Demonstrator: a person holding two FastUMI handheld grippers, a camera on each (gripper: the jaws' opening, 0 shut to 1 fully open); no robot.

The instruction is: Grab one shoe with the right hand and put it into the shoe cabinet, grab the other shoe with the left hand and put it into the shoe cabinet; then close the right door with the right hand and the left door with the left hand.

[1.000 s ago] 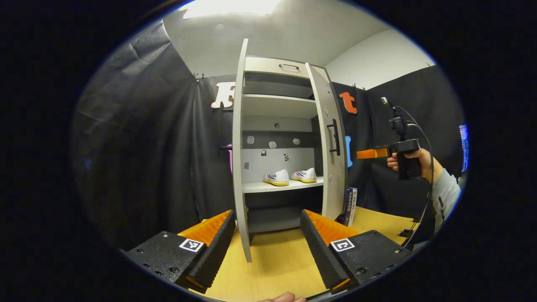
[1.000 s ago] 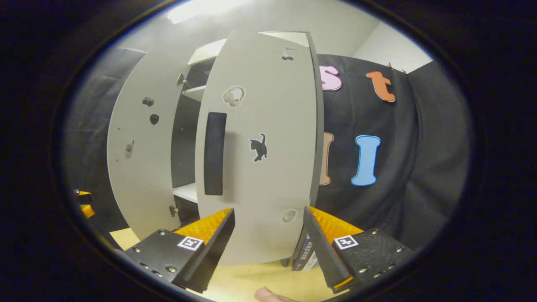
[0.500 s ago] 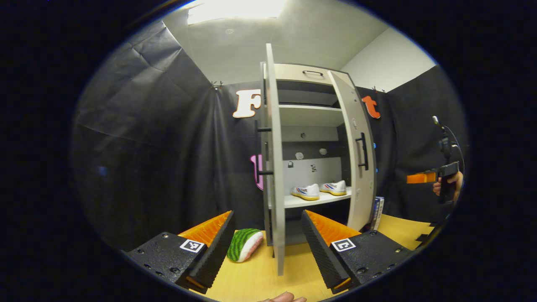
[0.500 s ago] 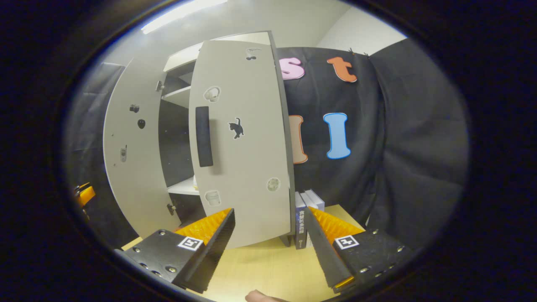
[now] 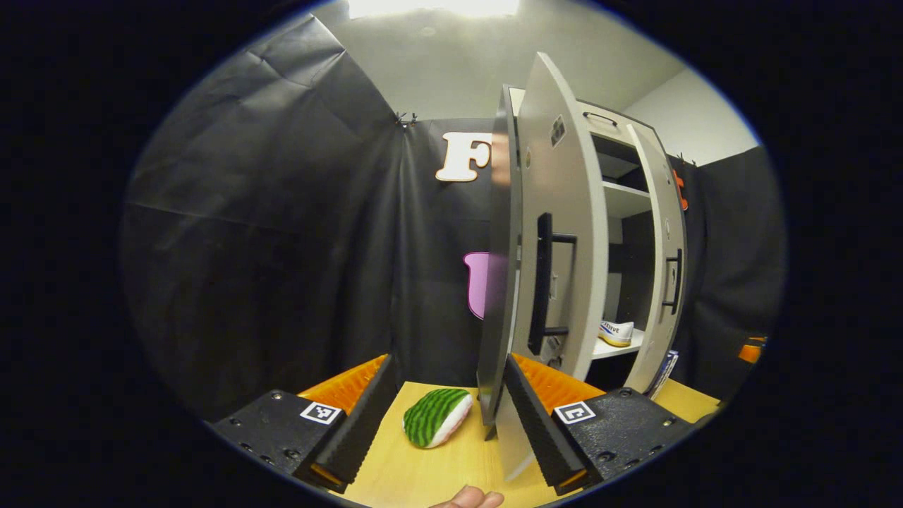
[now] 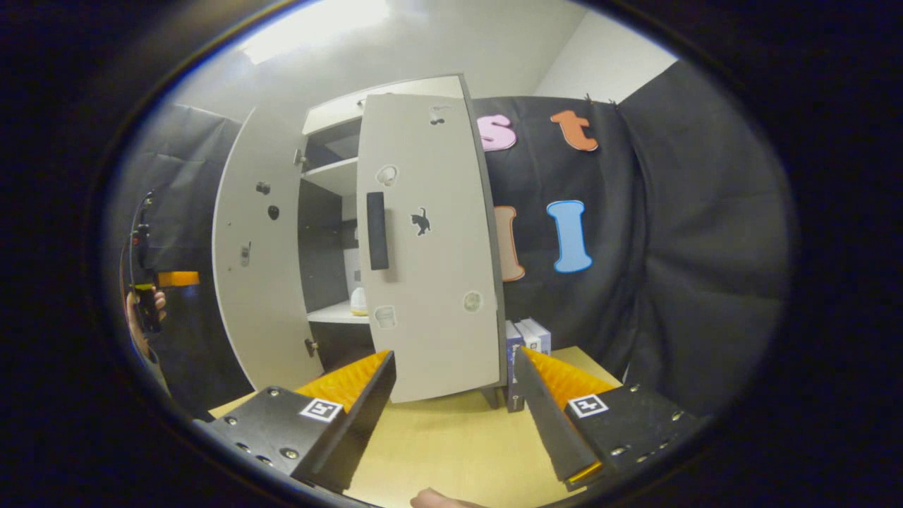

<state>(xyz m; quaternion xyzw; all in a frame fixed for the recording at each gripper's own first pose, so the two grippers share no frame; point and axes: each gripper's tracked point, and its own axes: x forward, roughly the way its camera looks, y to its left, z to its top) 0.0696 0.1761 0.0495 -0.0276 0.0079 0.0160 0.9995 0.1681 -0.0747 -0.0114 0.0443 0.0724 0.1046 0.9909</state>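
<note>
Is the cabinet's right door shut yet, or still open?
Open. In the right gripper view the right door stands swung out from the cabinet, with a shelf visible behind its edge.

A light wooden desk (image 5: 451, 469) carries everything here. In the left gripper view a small soft toy shaped like a watermelon slice (image 5: 436, 416), green-striped with a white underside, lies on its side on the desk, near its front edge. In the right gripper view a few upright books (image 6: 523, 346) stand on the desk toward its back edge, close to the black cloth wall (image 6: 670, 268); how many there are is hard to tell, perhaps two or three. A ceiling light (image 6: 310, 32) glows overhead.
</note>
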